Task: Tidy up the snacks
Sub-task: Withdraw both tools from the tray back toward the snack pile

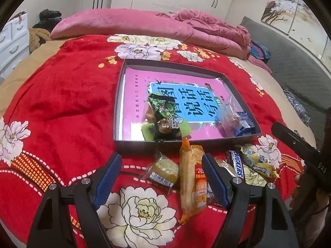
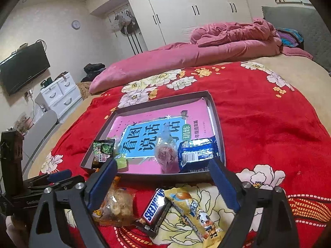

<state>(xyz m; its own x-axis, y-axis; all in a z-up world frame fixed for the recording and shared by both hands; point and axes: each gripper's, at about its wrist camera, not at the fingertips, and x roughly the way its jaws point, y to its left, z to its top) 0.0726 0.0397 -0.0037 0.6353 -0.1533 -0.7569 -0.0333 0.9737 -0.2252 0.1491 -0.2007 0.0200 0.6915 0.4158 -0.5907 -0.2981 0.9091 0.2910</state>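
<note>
A shallow dark tray (image 1: 134, 146) lies on the red bedspread with a pink book as its floor. Inside are a green snack pack (image 1: 165, 117), a clear bag (image 1: 227, 113) and a blue pack (image 1: 244, 124). My left gripper (image 1: 161, 161) stands open just before the tray, over a small wrapped cake (image 1: 163, 170) and a long orange pack (image 1: 191, 177). My right gripper (image 2: 163, 165) is open too, above a Snickers bar (image 2: 155, 209), a yellow pack (image 2: 194, 212) and a clear bag of puffs (image 2: 118, 206). Nothing is held.
The red flowered blanket (image 1: 72, 103) spreads wide to the left of the tray. A pink quilt (image 1: 144, 24) is heaped at the far end of the bed. White drawers (image 2: 60, 97) and a television (image 2: 24, 66) stand beyond the bed's left side.
</note>
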